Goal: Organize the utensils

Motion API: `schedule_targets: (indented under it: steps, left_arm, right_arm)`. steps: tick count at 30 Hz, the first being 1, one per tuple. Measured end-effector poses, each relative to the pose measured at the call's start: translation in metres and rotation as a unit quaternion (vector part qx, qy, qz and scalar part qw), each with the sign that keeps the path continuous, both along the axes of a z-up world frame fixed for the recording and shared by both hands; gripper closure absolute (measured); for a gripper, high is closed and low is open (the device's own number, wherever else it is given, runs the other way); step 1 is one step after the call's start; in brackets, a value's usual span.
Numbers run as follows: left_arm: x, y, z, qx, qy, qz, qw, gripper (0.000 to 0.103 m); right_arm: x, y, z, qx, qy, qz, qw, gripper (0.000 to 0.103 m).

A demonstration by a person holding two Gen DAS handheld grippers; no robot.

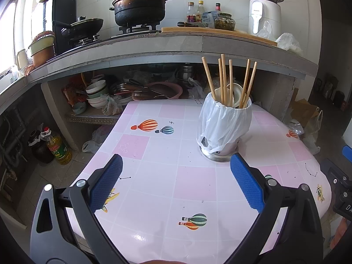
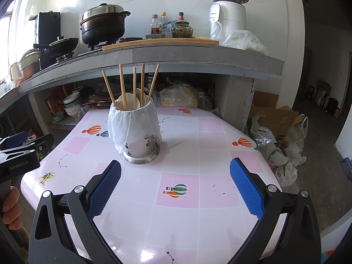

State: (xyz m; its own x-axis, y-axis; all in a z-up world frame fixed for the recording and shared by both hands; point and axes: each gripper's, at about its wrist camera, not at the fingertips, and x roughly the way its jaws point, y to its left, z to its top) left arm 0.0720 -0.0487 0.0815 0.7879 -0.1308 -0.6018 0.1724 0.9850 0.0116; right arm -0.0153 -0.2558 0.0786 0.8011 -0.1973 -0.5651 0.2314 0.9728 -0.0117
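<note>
One steel utensil holder stands upright on the pink tiled table, a white plastic bag draped over it. Six wooden chopsticks stand in it, long axes near vertical, tips fanning upward, beside a white spoon. The left tongs and right tongs both gape wide over the table, holding nothing.

Pink checked table bears bag-wrapped utensil holder.
</note>
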Motion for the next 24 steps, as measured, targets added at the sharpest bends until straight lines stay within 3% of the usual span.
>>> schedule_targets:
  steps: [24]
  left_arm:
    - [-0.0002,0.0001,0.0004,0.000,0.000,0.000,1.0000,0.008]
  right_arm:
    - [0.0005,0.0028,0.0022,-0.003,-0.002,0.002,1.000,0.007]
